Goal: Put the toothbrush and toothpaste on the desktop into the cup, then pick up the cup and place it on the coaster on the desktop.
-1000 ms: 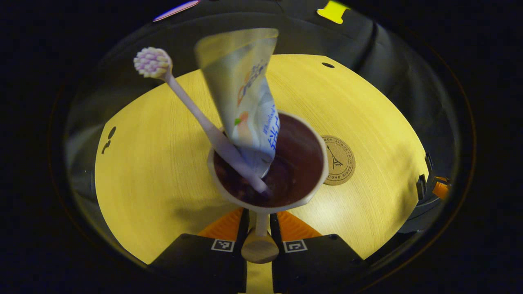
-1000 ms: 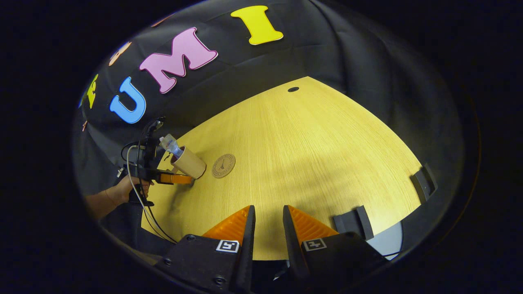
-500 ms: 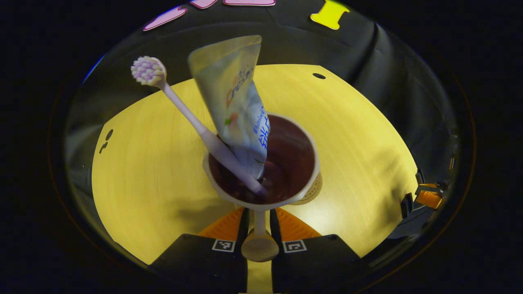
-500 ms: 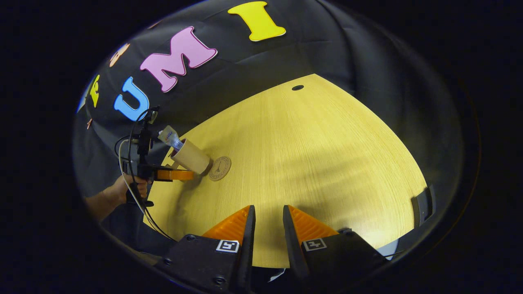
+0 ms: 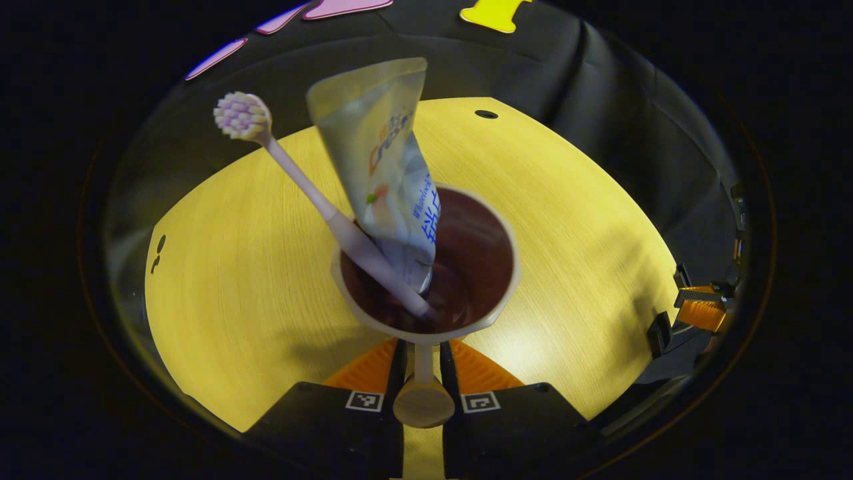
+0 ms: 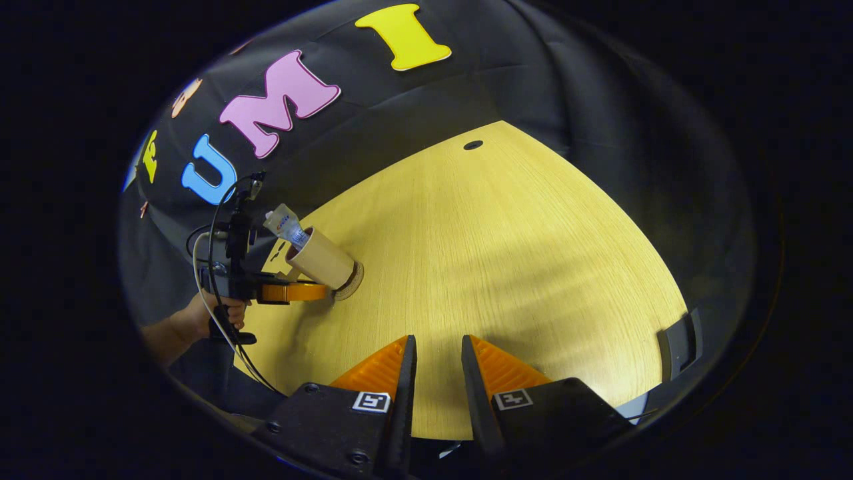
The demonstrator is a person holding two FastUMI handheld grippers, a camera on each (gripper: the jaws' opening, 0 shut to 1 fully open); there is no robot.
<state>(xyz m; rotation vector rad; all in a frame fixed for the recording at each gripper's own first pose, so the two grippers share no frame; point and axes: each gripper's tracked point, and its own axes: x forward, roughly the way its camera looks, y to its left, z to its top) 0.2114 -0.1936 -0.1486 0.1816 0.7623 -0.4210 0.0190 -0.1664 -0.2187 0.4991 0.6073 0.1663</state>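
Note:
A beige cup with a dark inside holds a pale pink toothbrush, bristles up, and a toothpaste tube. My left gripper is shut on the cup's handle. In the right gripper view the cup stands over the round brown coaster, of which just an edge peeks out; whether they touch I cannot tell. The left gripper shows there too, held by a hand. My right gripper hovers over the near table edge, fingers nearly together with nothing between them.
The yellow wooden table has a small dark hole near its far edge. A black block sits at its right rim. Cables hang from the left gripper. Black cloth walls surround the table.
The left gripper has carried the cup to the right until it covers the coaster, which the left gripper view showed beside the cup before. The right gripper has barely shifted.

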